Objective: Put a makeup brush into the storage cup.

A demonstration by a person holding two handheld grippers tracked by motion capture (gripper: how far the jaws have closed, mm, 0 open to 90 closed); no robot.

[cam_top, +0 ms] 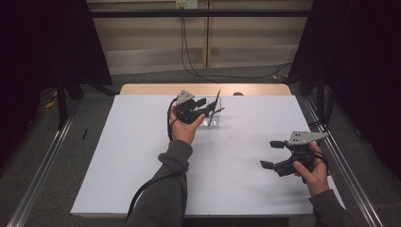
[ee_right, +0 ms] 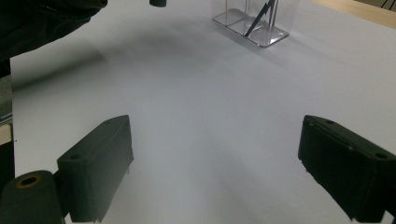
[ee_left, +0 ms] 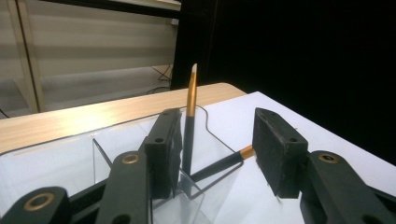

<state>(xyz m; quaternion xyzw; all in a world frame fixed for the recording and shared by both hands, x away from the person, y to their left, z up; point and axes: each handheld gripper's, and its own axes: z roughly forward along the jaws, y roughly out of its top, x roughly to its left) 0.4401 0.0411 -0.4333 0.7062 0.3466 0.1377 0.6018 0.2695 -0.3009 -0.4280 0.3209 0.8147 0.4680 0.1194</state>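
Item 1: clear acrylic rectangular holder w/ inner dividers (cam_top: 212, 119), glossy, thin-walled, see-through; stands on the table at approx 12 o'clock from table centre, toward the far edge. In right gripper view it sits at 1 o'clock (ee_right: 261, 21), well apart from that gripper.

Item 2: slim black pencil-shaped stick w/ gold band & pale tip (ee_left: 189, 126), smooth, round section. Stands in the holder, long axis near upright w/ slight tilt, pale tip pointing to 12 o'clock in left gripper view. In high view it rises above the holder rim (cam_top: 217, 100).

Item 3: second slim black stick w/ gold band (ee_left: 223, 162), same finish. Long axis strongly slanted, lower end in the holder corner, gold end pointing to approx 2 o'clock, over the holder wall.

Item 4: left gripper (ee_left: 219, 149), matte black hard plastic, blocky flat pads, brass-coloured pivot pins, grey three-cornered plate on top (cam_top: 208, 109). Jaws spread partway; the upright stick is just beside the left pad, the pads not pressing on it. Gripper is at the holder, jaws pointing to 3 o'clock in high view.

Item 5: right gripper (cam_top: 272, 154), same build, held at 4 o'clock from table centre. Jaws spread wide (ee_right: 212, 172), bare table between.

Item 6: white matte flat table sheet (cam_top: 142, 156), pale wood strip at the far edge (cam_top: 142, 89).
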